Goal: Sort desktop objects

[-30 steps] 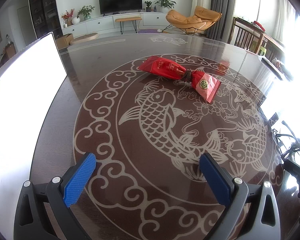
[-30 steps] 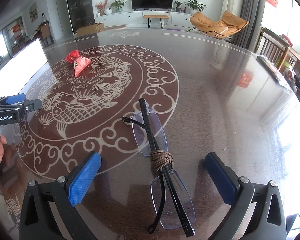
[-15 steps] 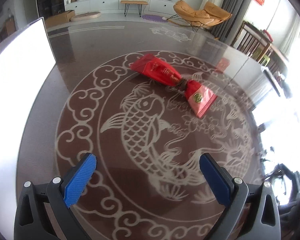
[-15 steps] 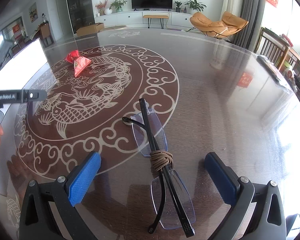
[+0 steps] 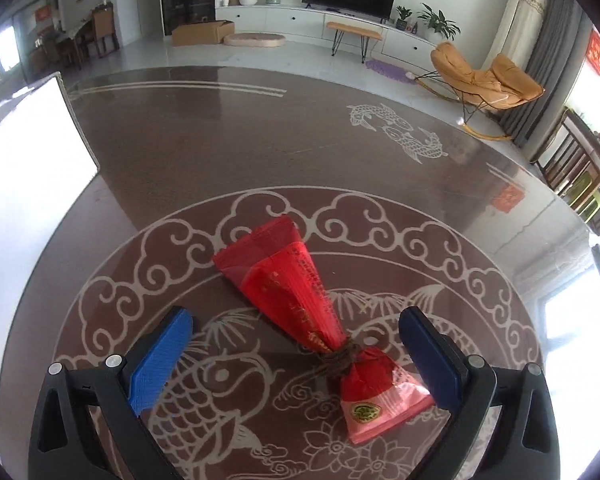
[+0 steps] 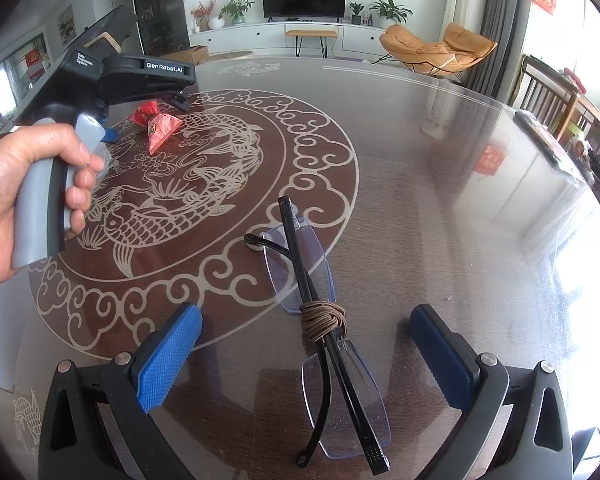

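A red packet (image 5: 296,288), cinched near one end with brown cord (image 5: 340,356), lies on the patterned table. My left gripper (image 5: 296,318) is open and low over it, one blue pad on each side, not touching. In the right wrist view the same red packet (image 6: 158,124) sits far left under the left tool's black body (image 6: 116,74), which a hand (image 6: 12,200) holds. Folded glasses (image 6: 300,256), bound with brown cord (image 6: 322,320), lie ahead of my open right gripper (image 6: 306,316), their near lens between its fingers.
A bright white panel (image 5: 24,160) stands along the table's left edge. The dark glass table (image 6: 440,160) with its fish pattern stretches far to the right. Wooden chairs (image 6: 548,100) stand past the right rim. A small red reflection (image 6: 488,160) shows on the glass.
My left gripper has moved forward and down to the red packet, which now lies between its fingers. The right gripper and the glasses have stayed where they were.
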Demonstrator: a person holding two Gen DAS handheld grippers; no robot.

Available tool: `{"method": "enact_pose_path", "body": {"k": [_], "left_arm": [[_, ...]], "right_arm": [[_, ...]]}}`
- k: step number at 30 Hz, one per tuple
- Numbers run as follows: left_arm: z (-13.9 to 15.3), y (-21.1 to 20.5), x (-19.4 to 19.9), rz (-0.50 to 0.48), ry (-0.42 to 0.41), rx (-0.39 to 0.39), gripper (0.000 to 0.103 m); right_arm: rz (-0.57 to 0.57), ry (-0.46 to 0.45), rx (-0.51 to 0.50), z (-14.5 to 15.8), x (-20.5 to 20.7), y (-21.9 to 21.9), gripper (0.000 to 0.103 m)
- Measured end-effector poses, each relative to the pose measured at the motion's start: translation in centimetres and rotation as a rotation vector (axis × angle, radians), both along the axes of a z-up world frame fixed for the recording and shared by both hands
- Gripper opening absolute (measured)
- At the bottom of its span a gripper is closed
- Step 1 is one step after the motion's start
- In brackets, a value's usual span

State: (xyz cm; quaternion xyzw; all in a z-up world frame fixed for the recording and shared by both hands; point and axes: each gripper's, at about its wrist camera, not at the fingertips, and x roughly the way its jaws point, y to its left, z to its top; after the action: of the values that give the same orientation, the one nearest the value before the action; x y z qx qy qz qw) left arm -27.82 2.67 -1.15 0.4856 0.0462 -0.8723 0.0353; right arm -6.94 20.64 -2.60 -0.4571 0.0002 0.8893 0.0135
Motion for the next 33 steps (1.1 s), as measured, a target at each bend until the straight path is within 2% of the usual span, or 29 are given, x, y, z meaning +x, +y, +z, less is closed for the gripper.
{"method": "enact_pose_path", "body": {"k": [2, 6, 8, 9, 11, 14, 16, 18, 28, 33], "left_arm": [[-0.4, -0.4, 0.1, -0.014, 0.007, -0.047, 0.103], [-0.6, -0.6, -0.1, -0.131, 0.02, -0.059, 0.103], [-0.2, -0.6, 0.2, -0.183, 0.057, -0.062, 0.081], [0.0, -0.6, 0.3, -0.198, 0.068, -0.062, 0.077], [0.2, -0.8, 0.8, -0.222, 0.091, -0.066, 0.055], [0.6, -1.3, 2.3, -0.25, 0.111, -0.066, 0.035], [0.7, -1.6, 3.7, -0.279, 0.119, -0.063, 0.03], [0.7, -2.1, 5.2, -0.314, 0.123, -0.058, 0.027], [1.1, -5.8, 15.5, -0.462, 0.131, -0.071, 0.028], [1.3, -6.6, 18.1, -0.503, 0.133, -0.053, 0.029]], "right_arm": [[0.0, 0.0, 0.0, 0.0, 0.0, 0.0, 0.103], [0.0, 0.0, 0.0, 0.0, 0.0, 0.0, 0.103], [0.0, 0.0, 0.0, 0.0, 0.0, 0.0, 0.103], [0.0, 0.0, 0.0, 0.0, 0.0, 0.0, 0.103], [0.0, 0.0, 0.0, 0.0, 0.0, 0.0, 0.103], [0.0, 0.0, 0.0, 0.0, 0.0, 0.0, 0.103], [0.0, 0.0, 0.0, 0.0, 0.0, 0.0, 0.103], [0.0, 0.0, 0.0, 0.0, 0.0, 0.0, 0.103], [-0.001, 0.0, 0.0, 0.0, 0.0, 0.0, 0.103], [-0.001, 0.0, 0.0, 0.0, 0.0, 0.0, 0.103]]}}
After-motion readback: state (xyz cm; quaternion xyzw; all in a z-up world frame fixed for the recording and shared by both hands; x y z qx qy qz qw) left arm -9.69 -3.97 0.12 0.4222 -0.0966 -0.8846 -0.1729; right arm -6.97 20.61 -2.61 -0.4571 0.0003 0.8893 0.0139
